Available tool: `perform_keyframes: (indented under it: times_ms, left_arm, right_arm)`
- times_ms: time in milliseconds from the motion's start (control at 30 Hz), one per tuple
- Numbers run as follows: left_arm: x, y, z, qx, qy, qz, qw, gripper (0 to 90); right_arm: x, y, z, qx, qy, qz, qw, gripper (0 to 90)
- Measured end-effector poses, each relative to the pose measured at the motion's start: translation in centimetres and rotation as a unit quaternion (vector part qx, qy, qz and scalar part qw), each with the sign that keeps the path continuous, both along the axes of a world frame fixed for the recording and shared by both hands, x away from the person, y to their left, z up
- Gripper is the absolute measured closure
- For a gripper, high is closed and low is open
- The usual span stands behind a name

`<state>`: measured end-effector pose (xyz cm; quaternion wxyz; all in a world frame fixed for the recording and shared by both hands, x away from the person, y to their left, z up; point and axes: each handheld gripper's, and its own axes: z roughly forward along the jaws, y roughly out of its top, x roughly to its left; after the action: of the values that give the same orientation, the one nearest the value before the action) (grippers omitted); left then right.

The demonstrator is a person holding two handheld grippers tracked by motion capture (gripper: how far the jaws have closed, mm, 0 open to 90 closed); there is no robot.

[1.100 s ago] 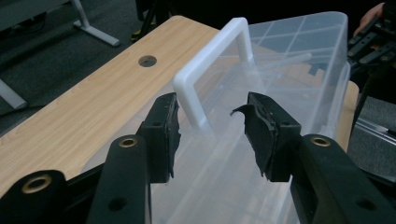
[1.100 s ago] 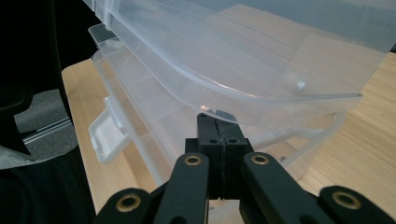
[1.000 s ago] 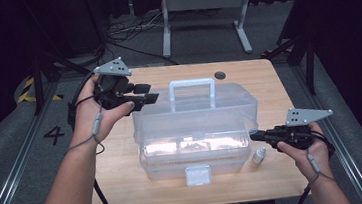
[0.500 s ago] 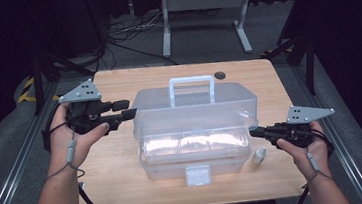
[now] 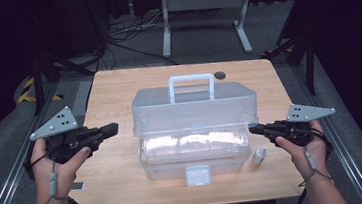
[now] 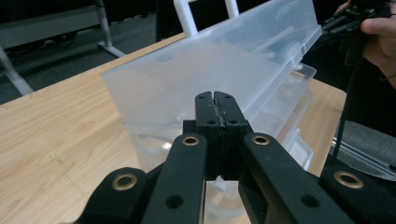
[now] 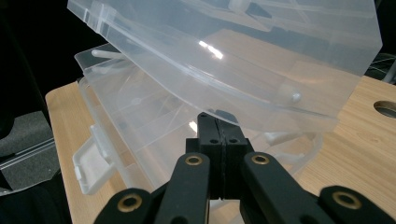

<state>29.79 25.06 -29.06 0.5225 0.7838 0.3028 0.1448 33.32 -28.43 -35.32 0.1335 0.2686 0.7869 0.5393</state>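
A clear plastic box (image 5: 194, 153) with a white handle (image 5: 191, 83) stands in the middle of the wooden table (image 5: 117, 88). Its lid (image 5: 194, 108) is lifted off the base at the front. My left gripper (image 5: 114, 128) hovers left of the box, apart from it. Its jaws have just been closing and now stand shut with nothing between them, as the left gripper view (image 6: 216, 100) shows. My right gripper (image 5: 253, 130) is shut at the box's right end. In the right gripper view its tips (image 7: 217, 122) sit just under the raised lid's rim (image 7: 280, 112).
A small white dropper bottle (image 5: 259, 155) stands on the table by the box's front right corner. The box's front latch (image 5: 198, 175) hangs open. There is a round hole (image 5: 220, 74) in the tabletop behind the box. A metal stand (image 5: 199, 2) and cables lie on the floor beyond.
My left gripper has moved from the box's upper left corner out to the left and down, and its jaws have closed. The right gripper and the box have stayed put.
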Motion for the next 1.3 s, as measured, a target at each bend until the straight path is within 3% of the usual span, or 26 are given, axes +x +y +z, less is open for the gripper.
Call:
perform_keyframes:
  times_ms: [133, 300, 467, 767, 867, 1000, 1300]
  left_arm:
    - [-0.2, -0.1, -1.2, 0.002, 0.011, -0.003, 0.9999, 90.0]
    - [0.7, -1.4, -3.4, 0.009, 0.036, -0.021, 0.9991, 90.0]
    - [1.1, -2.7, -4.6, 0.019, 0.050, -0.037, 0.9979, 90.0]
    - [2.4, -4.8, -5.2, 0.016, 0.047, -0.045, 0.9977, 90.0]
    - [2.7, -5.5, -5.3, 0.016, 0.039, -0.041, 0.9983, 90.0]
    - [3.0, -6.0, -5.2, 0.019, 0.026, -0.031, 0.9990, 90.0]
    - [3.6, -6.4, -5.0, 0.017, 0.020, -0.026, 0.9993, 90.0]
  right_arm:
    - [0.1, 0.1, 0.1, 0.004, -0.003, -0.006, 1.0000, 90.0]
    - [0.2, 0.2, 0.2, 0.009, -0.005, -0.011, 0.9999, 90.0]
    - [0.3, 0.3, 0.3, 0.012, -0.006, -0.013, 0.9998, 90.0]
    - [0.4, 0.3, 0.4, 0.016, -0.008, -0.015, 0.9997, 90.0]
    - [0.5, 0.3, 0.4, 0.017, -0.008, -0.015, 0.9997, 90.0]
    - [0.5, 0.3, 0.4, 0.017, -0.009, -0.016, 0.9997, 90.0]
    - [0.6, 0.4, 0.5, 0.021, -0.010, -0.017, 0.9996, 90.0]
